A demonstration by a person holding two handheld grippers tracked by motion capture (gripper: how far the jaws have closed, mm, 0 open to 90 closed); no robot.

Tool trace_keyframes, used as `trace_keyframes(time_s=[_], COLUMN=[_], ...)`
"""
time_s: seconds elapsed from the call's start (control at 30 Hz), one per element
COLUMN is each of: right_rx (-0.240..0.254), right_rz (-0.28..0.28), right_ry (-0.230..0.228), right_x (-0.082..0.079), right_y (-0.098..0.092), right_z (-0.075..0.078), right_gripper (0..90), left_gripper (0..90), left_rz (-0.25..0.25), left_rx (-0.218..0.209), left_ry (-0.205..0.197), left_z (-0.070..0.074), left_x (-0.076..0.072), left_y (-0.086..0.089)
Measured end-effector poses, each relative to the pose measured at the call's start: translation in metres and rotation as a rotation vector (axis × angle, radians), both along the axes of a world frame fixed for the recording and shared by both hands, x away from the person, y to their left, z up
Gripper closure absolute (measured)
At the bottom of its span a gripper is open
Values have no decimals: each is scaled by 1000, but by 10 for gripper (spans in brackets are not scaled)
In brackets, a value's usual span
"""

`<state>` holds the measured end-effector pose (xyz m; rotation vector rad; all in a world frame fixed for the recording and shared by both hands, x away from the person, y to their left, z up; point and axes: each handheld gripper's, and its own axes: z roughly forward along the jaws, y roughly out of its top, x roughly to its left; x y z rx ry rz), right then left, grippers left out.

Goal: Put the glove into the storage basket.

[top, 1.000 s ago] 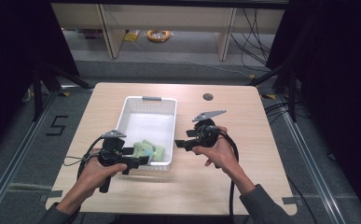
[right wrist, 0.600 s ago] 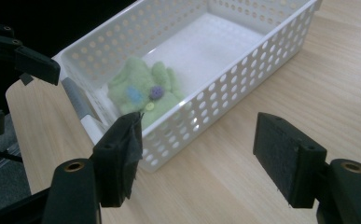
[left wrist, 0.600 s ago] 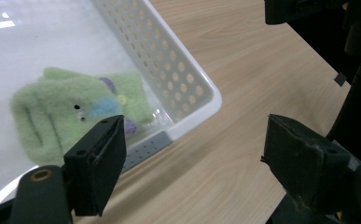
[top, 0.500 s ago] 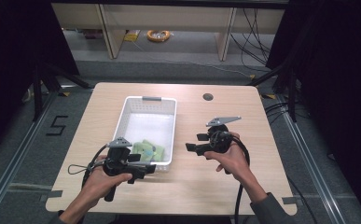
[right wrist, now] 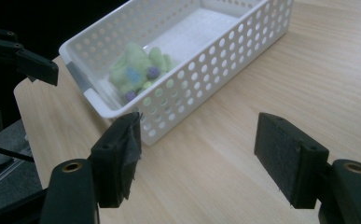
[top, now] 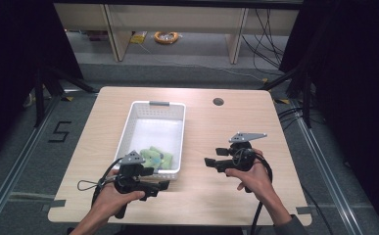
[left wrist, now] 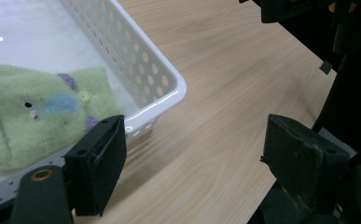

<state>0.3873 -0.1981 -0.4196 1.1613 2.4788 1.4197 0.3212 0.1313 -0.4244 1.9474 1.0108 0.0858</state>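
Observation:
A white perforated basket stands lengthwise at the table's middle left. A light green plush toy with blue and purple spots lies at its near end. My left gripper hovers just outside the basket's near right corner, jaws open and empty. In the left gripper view the toy lies behind the basket rim, left of the open left gripper. My right gripper is to the right of the basket, apart from it, pointing left. It is open with only bare tabletop between its pads. The right gripper view shows the basket and the toy ahead.
The wooden table has a round cable hole at the back right. Bare tabletop lies right of the basket and along the near edge. Beyond the table, a coil of orange cable rests on a low shelf. A "5" is marked on the floor at left.
Both hands have drawn away from the basket. The left gripper came back toward the near edge from over the toy. The right gripper moved right, off the basket's right wall.

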Motion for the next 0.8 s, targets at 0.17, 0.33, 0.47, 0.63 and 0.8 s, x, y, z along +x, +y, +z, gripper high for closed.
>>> trace_keyframes(time_s=[0.17,0.33,0.47,0.63,0.8], right_rx=[-4,-9,7,12,24], right_rz=[-8,-22,-33,-35,-30], right_ry=[-5,-5,7,-5,-5], right_x=[-4,-8,-14,-20,-27], right_y=[-6,-12,-16,-20,-24], right_z=[-7,-12,-13,-15,-18], right_gripper=[327,326,322,310,303], left_gripper=[208,208,208,208,207], left_rz=[-9,-19,-17,-23,-15], left_rx=[3,4,3,-3,-10], left_ry=[4,4,2,-2,-5], left_z=[-4,-9,-14,-19,-26], left_x=[-4,-9,-13,-16,-19], left_y=[-3,-3,-4,-4,-6])
